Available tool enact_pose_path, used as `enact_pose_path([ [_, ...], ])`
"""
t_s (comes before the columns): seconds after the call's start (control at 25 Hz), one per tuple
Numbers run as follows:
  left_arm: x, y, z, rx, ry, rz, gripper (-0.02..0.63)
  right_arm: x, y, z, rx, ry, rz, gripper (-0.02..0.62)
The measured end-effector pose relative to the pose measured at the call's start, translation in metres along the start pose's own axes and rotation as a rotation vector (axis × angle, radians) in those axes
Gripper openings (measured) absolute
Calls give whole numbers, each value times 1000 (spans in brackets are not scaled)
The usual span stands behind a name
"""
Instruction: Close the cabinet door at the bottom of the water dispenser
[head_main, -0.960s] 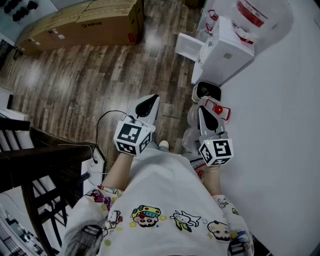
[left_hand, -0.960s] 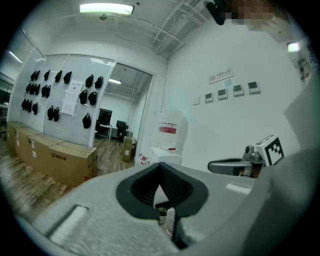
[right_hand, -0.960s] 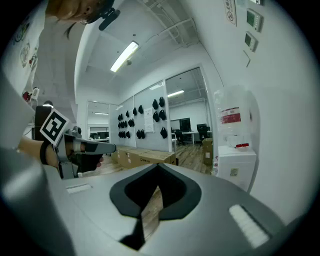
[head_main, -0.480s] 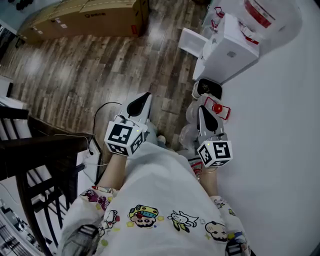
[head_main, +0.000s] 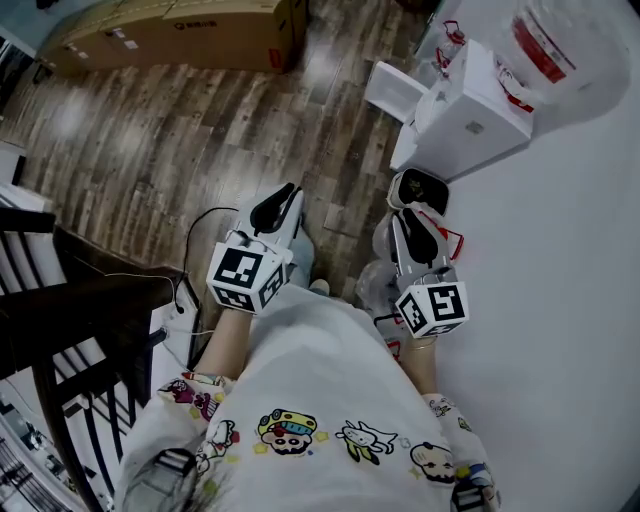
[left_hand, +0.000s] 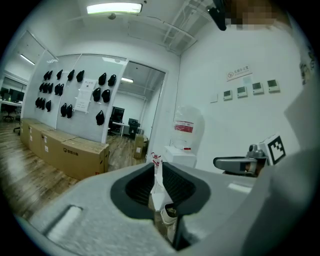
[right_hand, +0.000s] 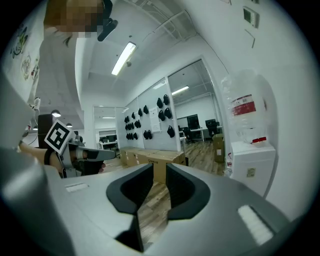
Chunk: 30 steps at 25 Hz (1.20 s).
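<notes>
The white water dispenser stands against the wall at the upper right, with a clear bottle on top. Its white bottom cabinet door swings out to the left, open. My left gripper is held over the wood floor well short of the door; its jaws have just been opening to a narrow gap with nothing between them. My right gripper is near the wall, short of the dispenser; its jaws have just been opening and stand apart, holding nothing.
A small round black-and-white container, a red-handled item and clear bottles sit on the floor between my right gripper and the dispenser. Cardboard boxes lie at the far side. A black wooden frame and a cable are at the left.
The left gripper has drifted a little to the left. The dispenser now sits farther toward the upper right of the head view. The right gripper stays near the floor items.
</notes>
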<state>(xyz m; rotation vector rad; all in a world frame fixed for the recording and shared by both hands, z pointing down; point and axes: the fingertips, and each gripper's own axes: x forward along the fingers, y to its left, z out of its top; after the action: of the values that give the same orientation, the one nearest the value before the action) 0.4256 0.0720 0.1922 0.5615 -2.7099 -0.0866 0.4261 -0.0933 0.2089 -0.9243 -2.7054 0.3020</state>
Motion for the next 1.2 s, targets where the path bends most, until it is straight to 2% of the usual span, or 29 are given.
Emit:
enact_pose_path([
  [0.16, 32, 28, 11, 3, 0, 3, 49, 41, -15, 13, -4, -5, 15, 84],
  [0.32, 66, 76, 33, 8, -9, 0, 52, 97, -24, 32, -7, -16, -7, 92],
  [0.68, 143, 161, 89, 51, -26, -74, 86, 213, -43, 73, -15, -48, -61, 109],
  [0.88, 159, 207, 103, 64, -34, -77, 109, 256, -47, 78, -11, -49, -91, 119],
  [1.2, 172, 254, 111, 25, -41, -46, 112, 299, -46, 79, -10, -14, -101, 129],
])
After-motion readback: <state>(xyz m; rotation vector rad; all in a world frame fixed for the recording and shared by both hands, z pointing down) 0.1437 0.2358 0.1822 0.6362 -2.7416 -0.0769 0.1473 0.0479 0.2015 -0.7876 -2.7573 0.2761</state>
